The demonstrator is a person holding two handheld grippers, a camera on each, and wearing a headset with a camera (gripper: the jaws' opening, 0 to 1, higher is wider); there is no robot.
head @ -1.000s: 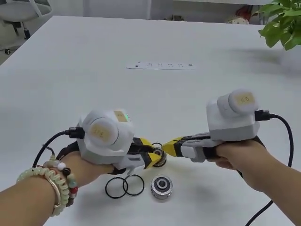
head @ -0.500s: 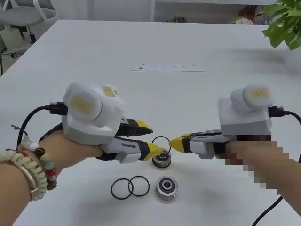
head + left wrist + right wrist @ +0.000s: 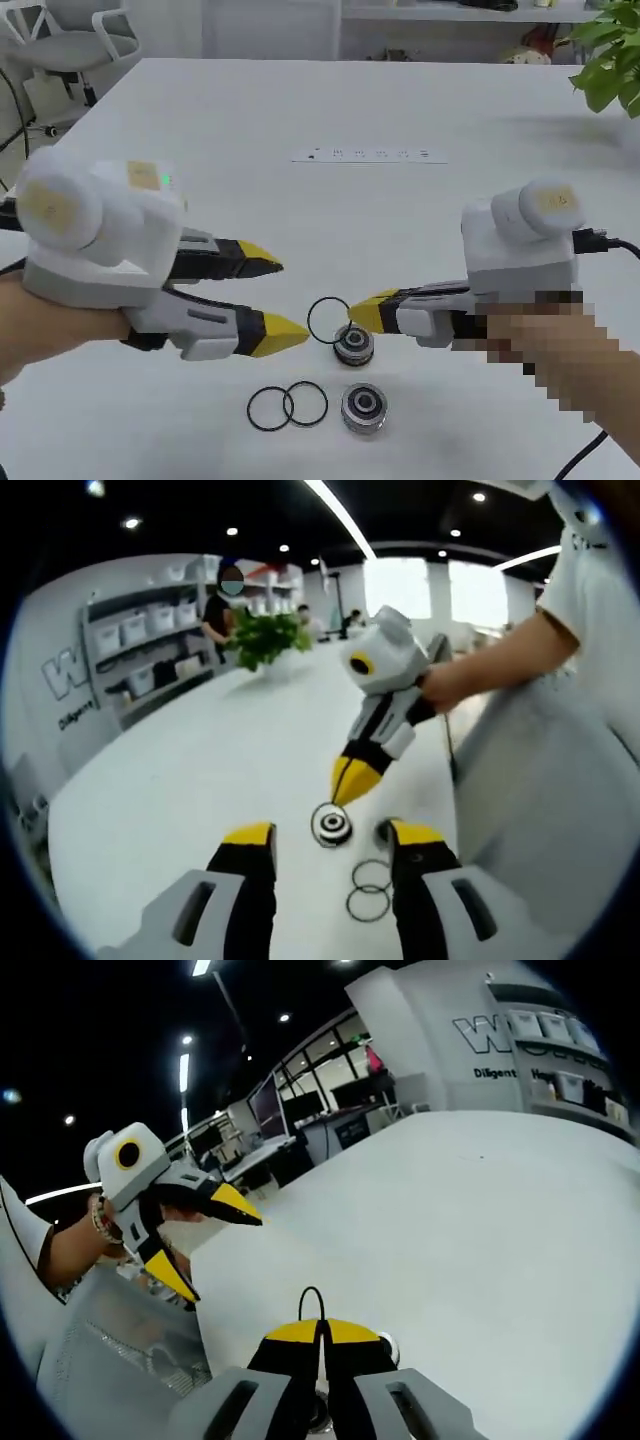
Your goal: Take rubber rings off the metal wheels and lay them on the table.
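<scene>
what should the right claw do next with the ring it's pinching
Probably swing the right claw toward the two rings lying flat on the table and open there. It is shut on the rubber ring, whose loop looks clear of the wheel beneath, and the left claw is open, apart from the wheel.

On tabletop (image 3: 400, 220), centre front: far wheel (image 3: 353, 343) directly behind near wheel (image 3: 363, 408). Just left of near wheel: two overlapping rubber rings (image 3: 288, 405), flat. Just above far wheel: third rubber ring (image 3: 326, 320), pinched at right gripper (image 3: 362, 312) tips. Left of far wheel: left gripper (image 3: 292, 300), raised, jaws spread. Far behind: power strip (image 3: 368, 154).
</scene>
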